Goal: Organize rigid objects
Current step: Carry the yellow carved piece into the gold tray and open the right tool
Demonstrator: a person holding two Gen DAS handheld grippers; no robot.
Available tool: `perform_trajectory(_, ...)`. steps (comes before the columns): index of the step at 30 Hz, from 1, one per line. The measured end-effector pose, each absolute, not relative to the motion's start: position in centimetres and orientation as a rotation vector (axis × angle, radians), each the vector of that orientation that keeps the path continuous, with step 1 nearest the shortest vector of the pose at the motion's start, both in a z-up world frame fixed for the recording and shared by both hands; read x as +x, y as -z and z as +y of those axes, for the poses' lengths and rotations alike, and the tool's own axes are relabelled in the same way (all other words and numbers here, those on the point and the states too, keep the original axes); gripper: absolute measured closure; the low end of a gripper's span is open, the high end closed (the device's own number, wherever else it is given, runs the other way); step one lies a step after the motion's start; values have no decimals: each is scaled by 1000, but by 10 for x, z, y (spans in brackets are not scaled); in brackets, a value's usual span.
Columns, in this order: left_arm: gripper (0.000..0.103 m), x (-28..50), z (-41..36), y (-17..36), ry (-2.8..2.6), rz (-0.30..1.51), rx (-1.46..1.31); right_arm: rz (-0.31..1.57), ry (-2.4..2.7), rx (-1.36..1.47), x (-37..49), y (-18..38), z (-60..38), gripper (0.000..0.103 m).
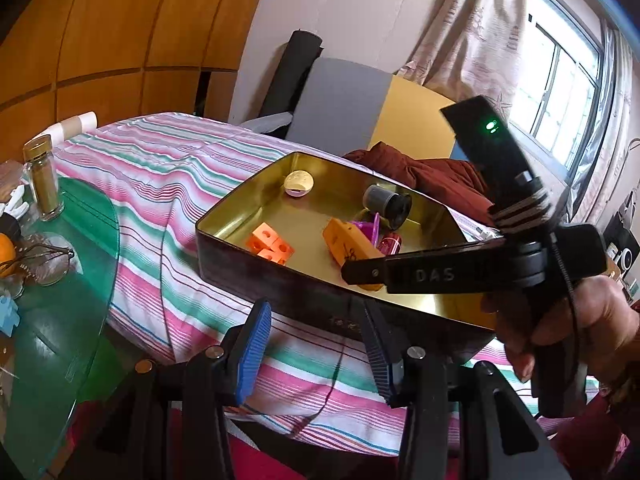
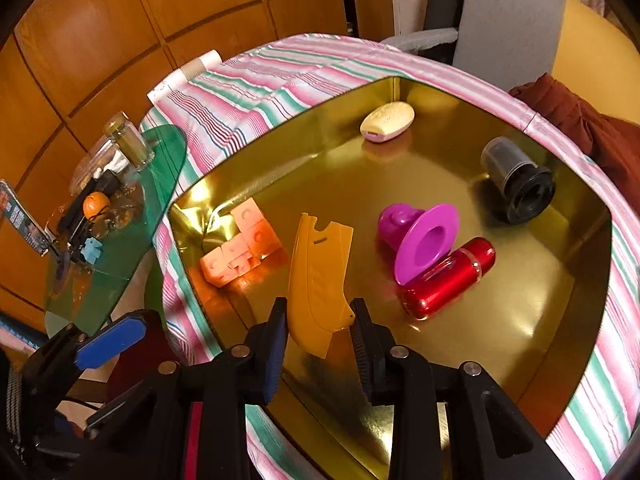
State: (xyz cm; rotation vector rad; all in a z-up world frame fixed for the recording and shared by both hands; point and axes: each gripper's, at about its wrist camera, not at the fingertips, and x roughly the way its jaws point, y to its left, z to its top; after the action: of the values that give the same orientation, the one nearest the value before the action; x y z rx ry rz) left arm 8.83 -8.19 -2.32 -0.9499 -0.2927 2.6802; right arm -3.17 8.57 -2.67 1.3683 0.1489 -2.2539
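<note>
A bed covered in a pink, green and white striped sheet (image 2: 256, 92) carries a shallow gold-lined metal tin with dark outer walls (image 1: 276, 280), which sits flat on the cloth. A rumpled dark red cloth (image 1: 436, 172) lies on the bed at about two o'clock from the tin, just beside its far rim. At roughly ten o'clock, well apart from the tin, a white cardboard tube (image 1: 76, 124) rests at the sheet's far edge.
</note>
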Motion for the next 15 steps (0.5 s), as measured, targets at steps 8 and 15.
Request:
perform_trajectory(8, 57, 90, -82, 23, -2679, -284, -956, 83, 2247, 1417, -39, 38, 87, 69)
perform_trajectory(15, 57, 90, -79, 25, -2675, -271, -962, 36, 2280, 1370, -28, 24, 101, 66)
